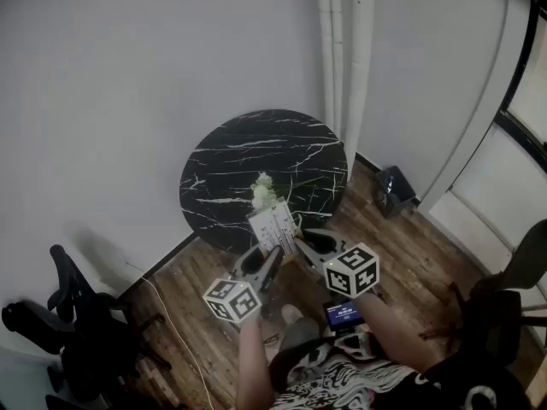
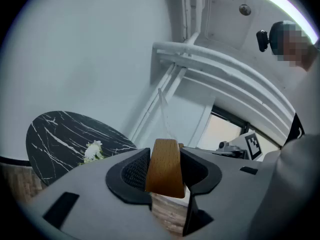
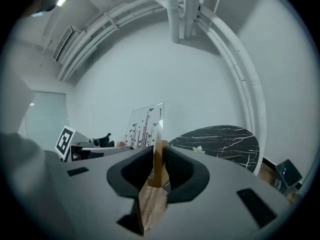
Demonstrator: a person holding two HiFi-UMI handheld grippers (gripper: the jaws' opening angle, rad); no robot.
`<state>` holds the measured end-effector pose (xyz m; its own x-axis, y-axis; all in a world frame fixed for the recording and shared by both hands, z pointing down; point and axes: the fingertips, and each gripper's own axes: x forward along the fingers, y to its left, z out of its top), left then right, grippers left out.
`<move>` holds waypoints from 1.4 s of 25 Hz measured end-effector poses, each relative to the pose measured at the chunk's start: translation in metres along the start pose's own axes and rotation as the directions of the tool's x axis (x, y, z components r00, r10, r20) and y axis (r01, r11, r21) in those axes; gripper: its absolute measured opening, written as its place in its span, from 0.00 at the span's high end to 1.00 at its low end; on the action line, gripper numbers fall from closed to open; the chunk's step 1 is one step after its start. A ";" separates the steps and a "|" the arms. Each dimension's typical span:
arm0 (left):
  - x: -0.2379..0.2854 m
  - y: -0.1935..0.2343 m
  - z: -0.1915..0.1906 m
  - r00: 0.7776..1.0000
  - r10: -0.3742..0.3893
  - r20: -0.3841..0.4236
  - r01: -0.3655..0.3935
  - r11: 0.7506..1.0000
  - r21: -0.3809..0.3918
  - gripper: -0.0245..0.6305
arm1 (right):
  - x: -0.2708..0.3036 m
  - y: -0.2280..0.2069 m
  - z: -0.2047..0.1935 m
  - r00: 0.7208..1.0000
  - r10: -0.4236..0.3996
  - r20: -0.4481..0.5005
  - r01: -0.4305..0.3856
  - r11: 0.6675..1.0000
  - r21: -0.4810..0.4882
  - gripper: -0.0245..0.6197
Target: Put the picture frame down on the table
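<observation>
Left claw (image 2: 163,167) and right claw (image 3: 159,171) each clamp the wooden base of the picture frame (image 1: 272,226), holding it upright between them by the near edge of the round black bench (image 1: 248,154), close to white flowers (image 1: 263,193).

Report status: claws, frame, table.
Left claw, right claw: both shut on picture frame, wooden base. Frame held at black table near edge, not yet down. White flowers on table just beyond.
</observation>
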<state>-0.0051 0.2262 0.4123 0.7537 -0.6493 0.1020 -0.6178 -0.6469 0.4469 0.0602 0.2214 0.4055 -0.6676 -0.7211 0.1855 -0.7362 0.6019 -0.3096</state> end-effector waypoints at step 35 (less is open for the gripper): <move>0.071 0.093 0.024 0.997 0.026 -0.071 -0.023 0.999 0.046 0.70 | 0.099 -0.069 0.014 0.997 0.018 -0.070 -0.019 1.000 -0.016 0.84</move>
<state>-0.0145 0.1106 0.4396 0.7514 -0.6359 0.1764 -0.6444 -0.6496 0.4034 0.0464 0.1037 0.4327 -0.6870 -0.6841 0.2451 -0.7248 0.6209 -0.2984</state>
